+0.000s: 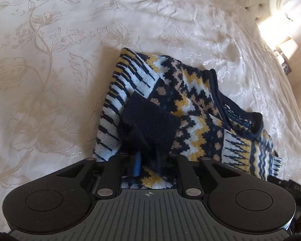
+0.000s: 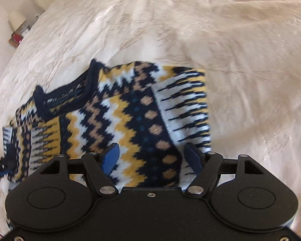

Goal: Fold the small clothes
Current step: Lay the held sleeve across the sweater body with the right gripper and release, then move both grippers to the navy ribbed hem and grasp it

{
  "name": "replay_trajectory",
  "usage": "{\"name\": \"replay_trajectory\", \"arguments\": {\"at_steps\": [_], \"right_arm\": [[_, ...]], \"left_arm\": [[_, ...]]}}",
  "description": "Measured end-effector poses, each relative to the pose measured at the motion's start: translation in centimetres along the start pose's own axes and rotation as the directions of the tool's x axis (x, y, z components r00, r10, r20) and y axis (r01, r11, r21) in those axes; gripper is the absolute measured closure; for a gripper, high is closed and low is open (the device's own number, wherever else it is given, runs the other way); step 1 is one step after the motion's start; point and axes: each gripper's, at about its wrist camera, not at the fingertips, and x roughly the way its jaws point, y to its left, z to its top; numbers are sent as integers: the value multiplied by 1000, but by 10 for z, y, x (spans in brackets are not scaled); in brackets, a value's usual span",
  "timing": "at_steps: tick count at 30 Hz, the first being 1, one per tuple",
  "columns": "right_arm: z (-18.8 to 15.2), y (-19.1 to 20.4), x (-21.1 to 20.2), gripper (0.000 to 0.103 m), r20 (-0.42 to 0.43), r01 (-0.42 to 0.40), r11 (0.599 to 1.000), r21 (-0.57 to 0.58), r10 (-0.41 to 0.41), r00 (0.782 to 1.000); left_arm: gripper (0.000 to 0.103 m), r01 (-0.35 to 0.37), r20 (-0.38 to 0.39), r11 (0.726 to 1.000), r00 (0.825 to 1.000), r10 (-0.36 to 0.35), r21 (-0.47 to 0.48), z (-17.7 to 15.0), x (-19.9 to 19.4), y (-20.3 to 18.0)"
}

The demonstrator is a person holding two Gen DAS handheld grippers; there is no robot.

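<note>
1. Sweater: patterned knit, lying on the bed, partly folded; neckline at my right view's 10 o'clock.
2. Left tongs: clenched on the navy cuff, sleeve drawn over the body toward 12 o'clock.
3. Right tongs: released, blue pads straddling the hem; sweater dead ahead at 12 o'clock, long axis running 12 to 6.
4. I judge the left nearer the fold.
5. Hidden: hem under both housings; right view blurred.

From my feed it's a bed with a cream floral bedspread, and a patterned knit sweater lies right on it.
</note>
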Motion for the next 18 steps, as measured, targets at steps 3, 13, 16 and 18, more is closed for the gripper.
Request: {"name": "replay_trajectory", "arguments": {"at_steps": [3,13,16,18], "right_arm": [[0,-2,-5,24,11,17,1000,22,-17,1000],[-39,12,-53,1,24,12,999,-30,-12,1000],[-57,16,-69,1,30,15,998,-57,-13,999],[-71,18,-79,1,30,17,998,-64,-15,999]], "left_arm": [[64,22,-22,999,1000,-22,39,-3,-6,2],[9,-63,-1,976,998,64,209,-36,-60,0],[9,-55,-13,969,998,60,242,-51,-74,3],[9,-42,-25,965,998,50,259,-62,-81,4]]}}
